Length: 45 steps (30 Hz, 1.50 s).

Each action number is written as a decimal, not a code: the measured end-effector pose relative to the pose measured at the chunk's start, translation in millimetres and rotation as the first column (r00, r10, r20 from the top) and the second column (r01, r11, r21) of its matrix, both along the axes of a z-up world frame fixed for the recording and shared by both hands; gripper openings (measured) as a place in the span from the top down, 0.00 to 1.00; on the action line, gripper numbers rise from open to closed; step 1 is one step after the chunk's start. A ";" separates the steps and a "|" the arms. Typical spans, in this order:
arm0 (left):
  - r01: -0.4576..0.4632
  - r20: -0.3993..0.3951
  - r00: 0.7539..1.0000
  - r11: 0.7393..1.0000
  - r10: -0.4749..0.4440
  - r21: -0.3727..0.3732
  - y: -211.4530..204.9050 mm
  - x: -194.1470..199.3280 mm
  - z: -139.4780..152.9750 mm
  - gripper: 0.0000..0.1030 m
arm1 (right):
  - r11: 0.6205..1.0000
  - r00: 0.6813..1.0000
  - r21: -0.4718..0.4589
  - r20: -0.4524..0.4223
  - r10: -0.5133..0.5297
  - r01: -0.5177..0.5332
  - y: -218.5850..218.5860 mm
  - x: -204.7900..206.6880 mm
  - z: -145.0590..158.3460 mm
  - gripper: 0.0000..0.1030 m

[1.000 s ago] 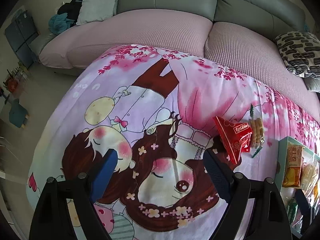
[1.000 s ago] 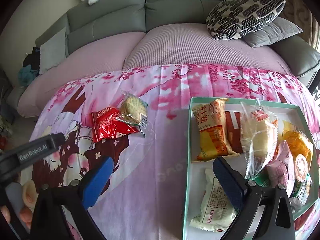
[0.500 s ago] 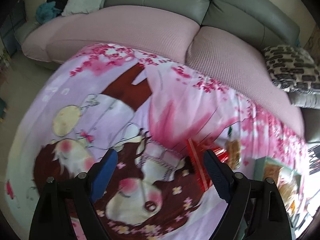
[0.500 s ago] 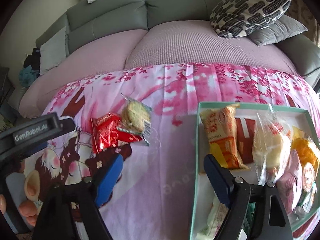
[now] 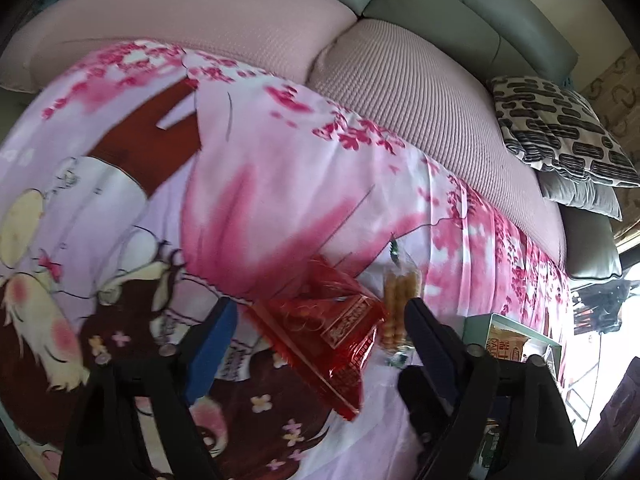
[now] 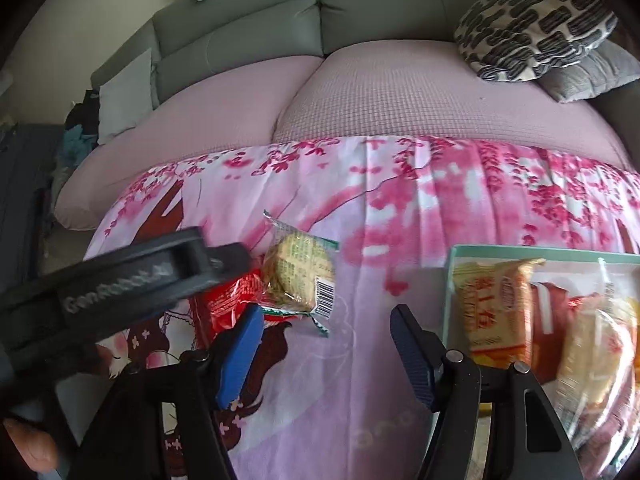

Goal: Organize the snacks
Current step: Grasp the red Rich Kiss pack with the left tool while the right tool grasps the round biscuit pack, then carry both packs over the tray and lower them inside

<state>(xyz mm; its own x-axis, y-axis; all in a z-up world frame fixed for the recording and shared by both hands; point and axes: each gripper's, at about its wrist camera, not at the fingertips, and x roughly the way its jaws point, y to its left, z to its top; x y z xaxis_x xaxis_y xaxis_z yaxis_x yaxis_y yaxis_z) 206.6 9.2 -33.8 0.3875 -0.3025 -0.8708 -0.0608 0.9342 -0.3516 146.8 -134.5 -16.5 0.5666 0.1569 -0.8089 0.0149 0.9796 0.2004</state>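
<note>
1. Blanket (image 5: 280, 184) printed with a cartoon girl and pink blossom covers the near part of a pink-cushioned sofa (image 5: 420, 92); two loose snacks lie on it.
2. The red snack packet (image 5: 332, 332) lies between the fingers of the left gripper (image 5: 316, 328). Its jaws have just been closing, yet both pads stand clear of the wrapper, so nothing is gripped.
3. Just right of the red packet, touching its edge, lies the clear biscuit packet (image 6: 300, 276) with a barcode at its near right corner.
4. The right gripper (image 6: 326, 344) hovers over bare blanket, near side of the biscuit packet. Its jaws have also just been closing and stand about half apart with nothing between them.
5. In the right wrist view the left gripper's black arm crosses from the left over the red packet.
6. The snack box (image 6: 450, 280), pale green-rimmed, sits on the blanket to the right, holding an orange wrapped cake (image 6: 492, 308) and several other packets, blurred at the edge.
7. A black-and-white patterned cushion (image 6: 532, 28) rests far right on the sofa.
</note>
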 end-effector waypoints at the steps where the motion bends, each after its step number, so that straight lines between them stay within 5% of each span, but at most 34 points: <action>1: -0.001 -0.004 1.000 1.000 0.001 -0.002 -0.5 1.2 -2.2 0.35 | 1.000 1.000 0.000 0.001 0.005 -0.005 0.9 1.3 -1.1 0.33; 12: -0.083 -0.017 0.996 0.995 0.083 -0.046 25.6 1.2 -0.8 0.36 | 0.999 0.999 0.027 -0.025 0.040 -0.039 13.8 26.6 -14.7 0.33; 20: -0.129 -0.012 0.992 0.991 0.128 -0.038 41.7 -0.7 0.8 0.36 | 0.999 0.994 -0.044 -0.103 0.025 -0.030 28.8 46.7 -34.4 0.33; 26: -0.131 -0.010 0.991 0.990 0.131 -0.042 42.9 -3.7 1.5 0.38 | 0.996 0.995 -0.087 -0.097 0.003 -0.011 30.8 45.3 -33.1 0.48; 45: -0.064 0.067 0.995 0.996 0.069 -0.069 21.0 -73.1 46.7 0.41 | 0.998 0.998 -0.057 -0.056 -0.040 0.037 13.2 -44.4 14.1 0.48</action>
